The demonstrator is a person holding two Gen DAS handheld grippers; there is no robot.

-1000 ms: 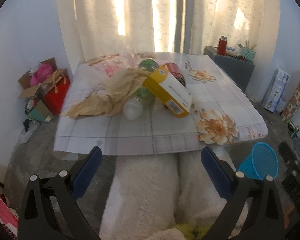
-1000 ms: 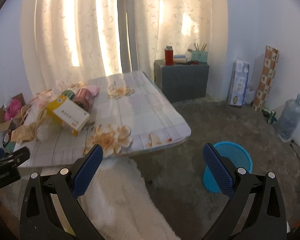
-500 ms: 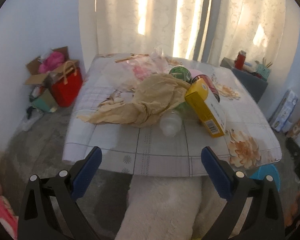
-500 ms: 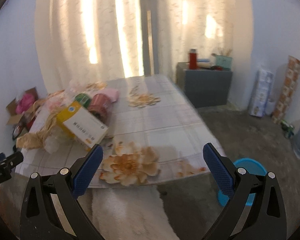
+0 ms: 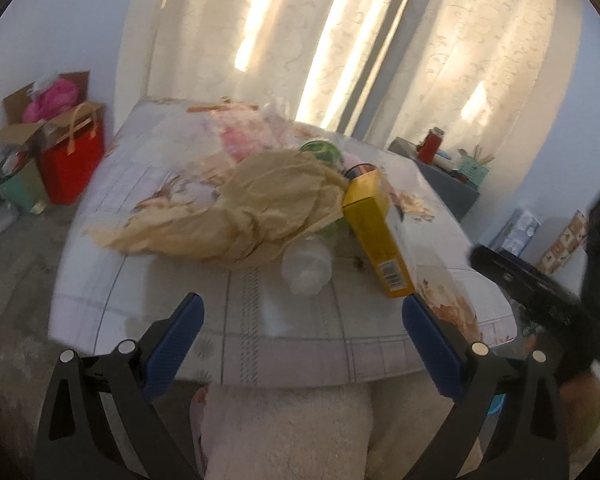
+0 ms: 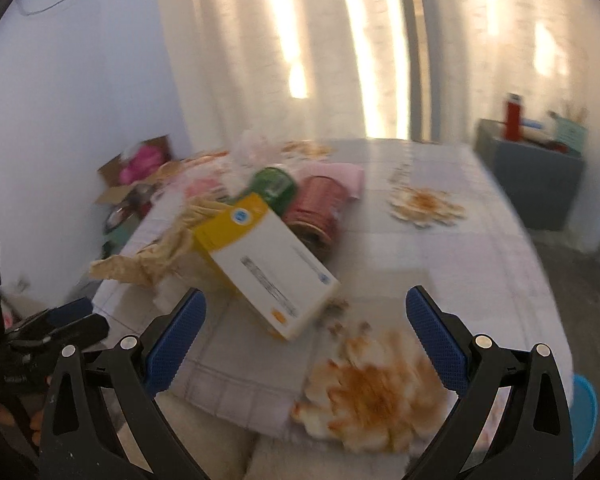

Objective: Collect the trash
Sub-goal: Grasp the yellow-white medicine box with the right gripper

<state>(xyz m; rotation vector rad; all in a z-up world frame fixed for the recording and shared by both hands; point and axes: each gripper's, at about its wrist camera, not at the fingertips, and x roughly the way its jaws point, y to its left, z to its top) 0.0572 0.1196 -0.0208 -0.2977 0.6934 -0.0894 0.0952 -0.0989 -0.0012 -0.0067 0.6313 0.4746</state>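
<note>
Left wrist view: our tongs hover before the trash pile.
We hold the left tongs (image 5: 302,322) and right tongs (image 6: 306,320) spread wide, empty, at the near edge of the surface (image 5: 240,304). Beyond lie a bottle (image 5: 307,266), a yellow box (image 6: 266,268), crumpled paper (image 5: 256,208), then cans (image 6: 320,210); curtains (image 5: 340,48) hang farthest.

Pale curtains (image 5: 380,60) hang behind the table, a red bag (image 5: 70,160) and an open cardboard box (image 5: 24,120) stand on the floor off its left edge, and a red flask (image 6: 514,118) tops a grey cabinet (image 6: 536,184) beyond its far right corner.
</note>
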